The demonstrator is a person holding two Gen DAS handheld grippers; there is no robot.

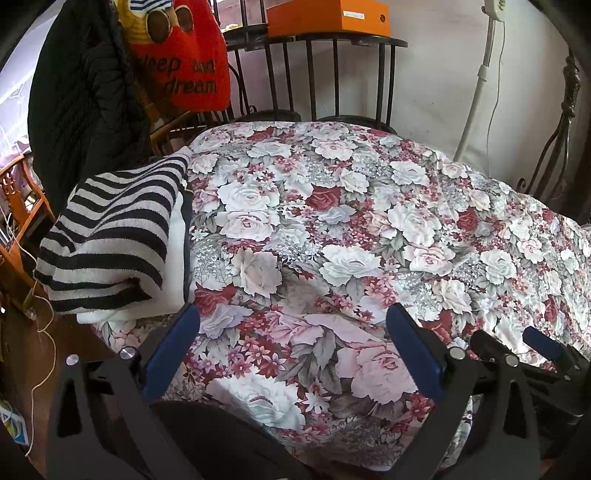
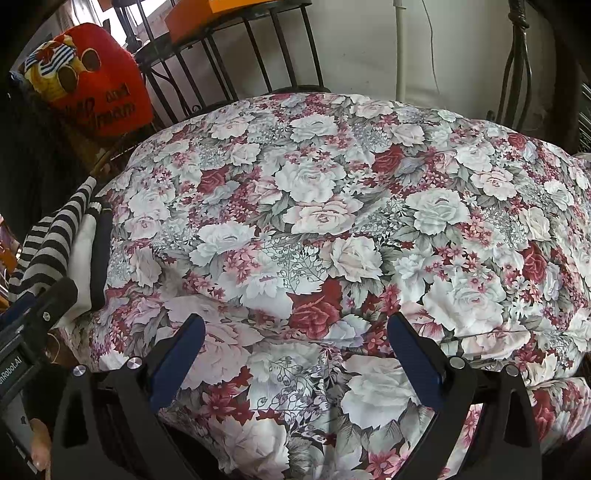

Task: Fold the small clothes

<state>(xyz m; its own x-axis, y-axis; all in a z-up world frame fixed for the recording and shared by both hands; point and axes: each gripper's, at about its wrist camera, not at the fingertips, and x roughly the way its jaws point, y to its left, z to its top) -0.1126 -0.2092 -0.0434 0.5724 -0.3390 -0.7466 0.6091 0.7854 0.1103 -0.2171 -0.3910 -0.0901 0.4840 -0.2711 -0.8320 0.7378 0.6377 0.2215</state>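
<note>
A folded black-and-white striped garment (image 1: 114,232) lies on top of a white folded piece (image 1: 173,269) at the left edge of the floral bedspread (image 1: 332,229). The stack also shows at the left of the right wrist view (image 2: 55,236), with a dark folded piece (image 2: 101,258) beside it. My left gripper (image 1: 291,325) is open and empty above the bedspread, just right of the stack. My right gripper (image 2: 295,339) is open and empty over the floral bedspread (image 2: 332,221). The right gripper's fingers (image 1: 541,341) show at the right of the left wrist view.
A dark jacket (image 1: 81,96) and a red cushion (image 1: 184,62) hang at the back left. A black metal rack (image 1: 325,74) holds an orange box (image 1: 328,18). A white pole (image 1: 476,92) leans on the wall. Wooden furniture (image 1: 22,206) stands at the left.
</note>
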